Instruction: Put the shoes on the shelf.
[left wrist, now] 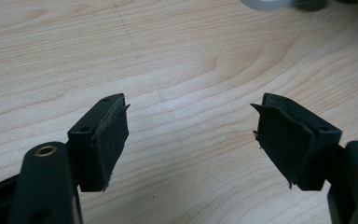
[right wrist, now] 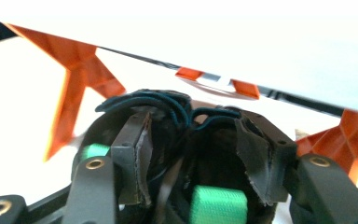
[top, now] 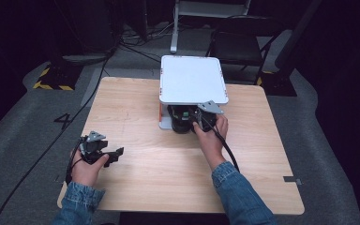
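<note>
A white two-level stand [top: 192, 79] with orange struts [right wrist: 77, 79] sits at the table's far middle. Under its top plate [right wrist: 261, 46] lies a black bundle [top: 180, 123] with dark teal cords [right wrist: 168, 109] and a green strap [right wrist: 218, 205]. My right gripper [top: 193, 120] reaches under the plate. In the right gripper view its jaws [right wrist: 193, 158] sit on either side of the bundle, whose black material fills the gap between the pads. My left gripper [top: 115, 154] rests low at the table's near left, open [left wrist: 191, 135], with bare wood between its pads.
The wooden table [top: 140, 117] has bare surface on the left, near and right sides. Beyond its far edge stand a dark chair [top: 239, 44] and a white frame [top: 211, 7], and cables run over the grey floor [top: 23, 117]. A cable [top: 227, 150] trails along the right hand.
</note>
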